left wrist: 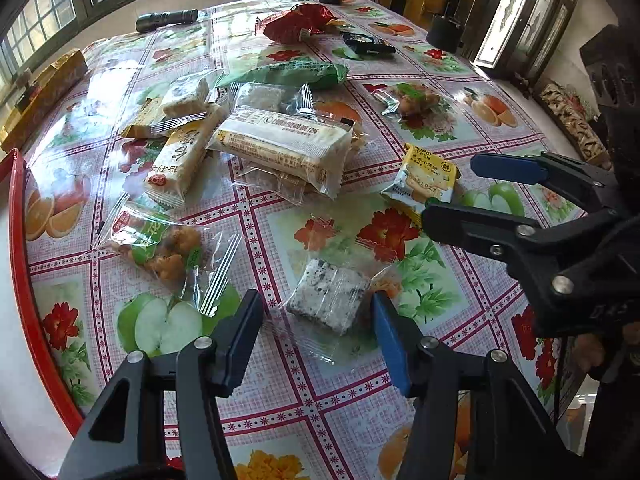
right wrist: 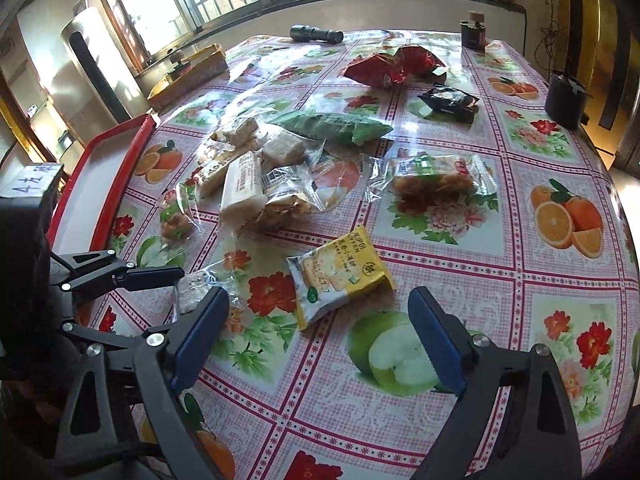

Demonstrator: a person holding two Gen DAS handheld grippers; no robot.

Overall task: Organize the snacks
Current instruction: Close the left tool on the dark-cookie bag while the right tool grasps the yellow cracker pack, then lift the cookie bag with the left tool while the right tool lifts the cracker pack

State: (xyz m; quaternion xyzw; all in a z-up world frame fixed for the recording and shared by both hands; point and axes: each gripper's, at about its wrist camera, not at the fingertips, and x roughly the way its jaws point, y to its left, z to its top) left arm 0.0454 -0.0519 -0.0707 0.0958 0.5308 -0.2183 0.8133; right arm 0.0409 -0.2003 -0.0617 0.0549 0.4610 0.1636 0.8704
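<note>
- The left claw (left wrist: pixel 318 334) points steeply down at the surface (left wrist: pixel 352 396), which wears a floral and fruit-print oilcloth; its jaws stand partly apart on either side of a clear-wrapped speckled white snack square (left wrist: pixel 329 299).
- The blue pad on the right looks to sit at the wrapper's edge, while the dark finger on the left stands clear of the wrapper; no firm grip shows.
- The right claw (right wrist: pixel 318 338) hovers with its jaws wide, just short of a yellow cracker packet (right wrist: pixel 338 276) that lies flat on the cloth; nothing is between its pads.
- In the left wrist view the right claw's fingers reach in from the right, over that same yellow packet.
- A loose pile of snacks sits in the middle of the surface: a long white wafer bar (left wrist: pixel 286 146), a second bar with red lettering (left wrist: pixel 178 166), and several small clear-wrapped pieces.
- A clear bag of golden fried bites with a green label (left wrist: pixel 160 246) lies to the left of the speckled square; a similar bag (right wrist: pixel 434 178) lies apart on the right.
- Farther back lie a green packet (left wrist: pixel 298 74), a crumpled red foil bag (left wrist: pixel 298 22) and a small black packet (left wrist: pixel 366 44).
- A red-rimmed tray (right wrist: pixel 116 184) sits at the left edge of the surface.
- A black flashlight (right wrist: pixel 316 34) lies near the window side.
</note>
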